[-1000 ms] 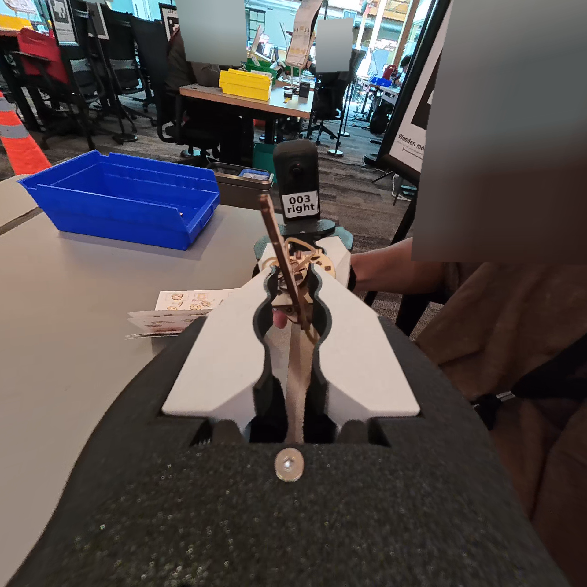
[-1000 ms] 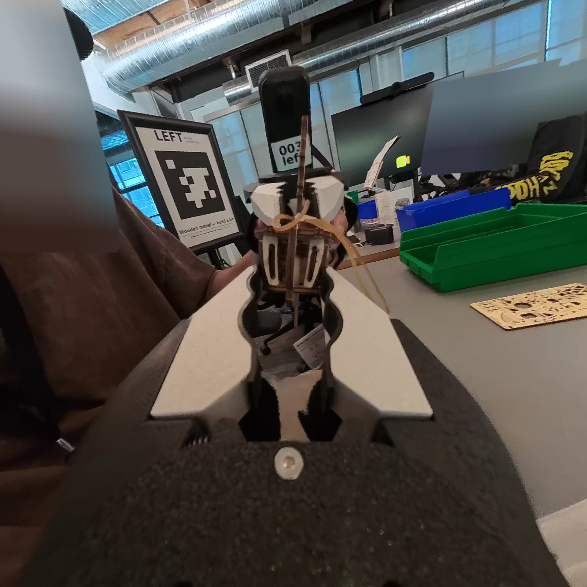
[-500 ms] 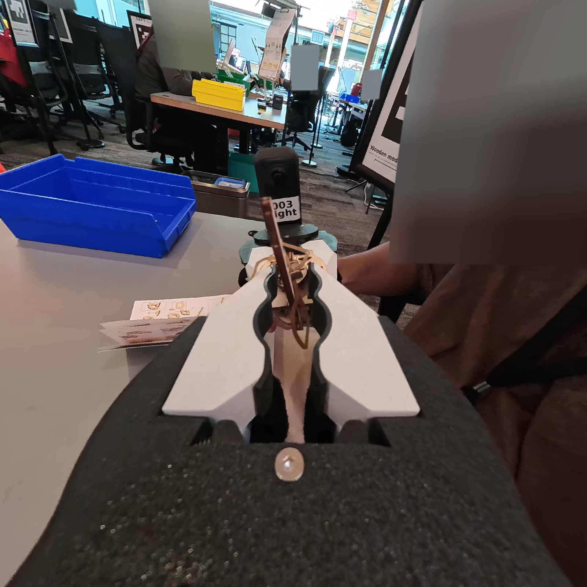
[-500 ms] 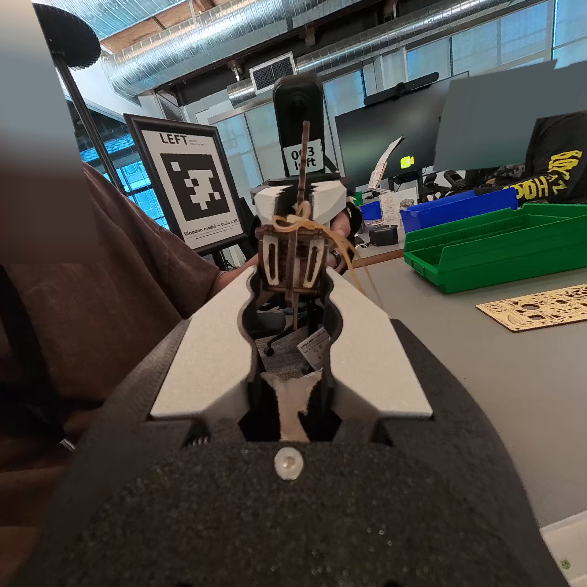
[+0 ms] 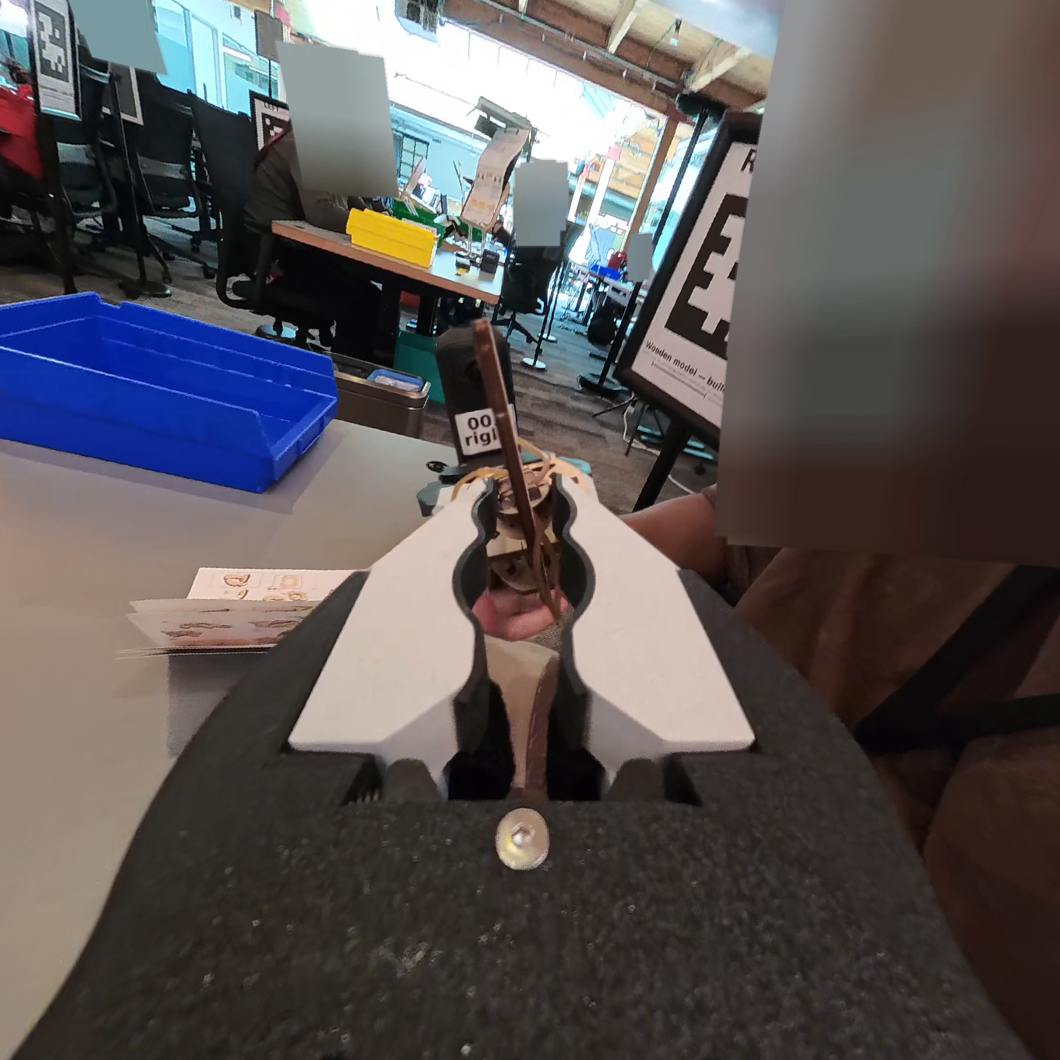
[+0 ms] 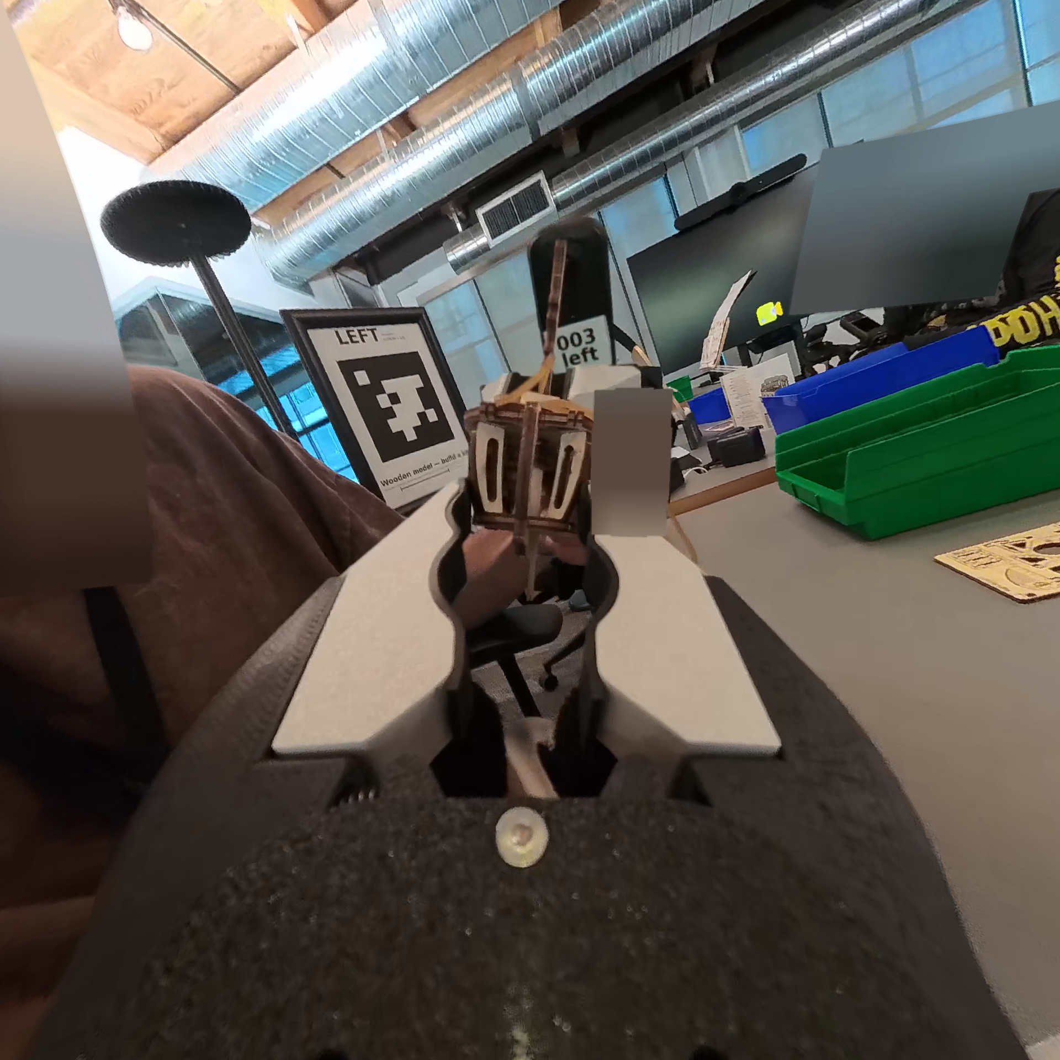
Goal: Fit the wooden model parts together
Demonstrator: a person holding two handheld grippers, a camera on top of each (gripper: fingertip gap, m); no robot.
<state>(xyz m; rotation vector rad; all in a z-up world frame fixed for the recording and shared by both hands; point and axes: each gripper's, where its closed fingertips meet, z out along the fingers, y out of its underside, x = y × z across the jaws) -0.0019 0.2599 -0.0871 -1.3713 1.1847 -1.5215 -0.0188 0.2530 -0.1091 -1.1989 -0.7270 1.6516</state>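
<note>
Right wrist view: right gripper (image 6: 525, 493) fingers clamped on wooden model (image 6: 527, 467); left gripper (image 5: 522, 505) fingers pinch thin wooden strip (image 5: 505, 424), both above table edge.

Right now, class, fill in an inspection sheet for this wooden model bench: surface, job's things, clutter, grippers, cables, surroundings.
Surface: grey table, mostly bare.
Job's things: wooden model with rubber band; thin wooden strip; cut-out sheet lying flat.
Clutter: blue bin, green bin, instruction booklet.
Grippers: left gripper shut on the strip; right gripper shut on the model.
Cables: nothing seen.
Surroundings: marker signs, desks, chairs, people, ceiling ducts.
</note>
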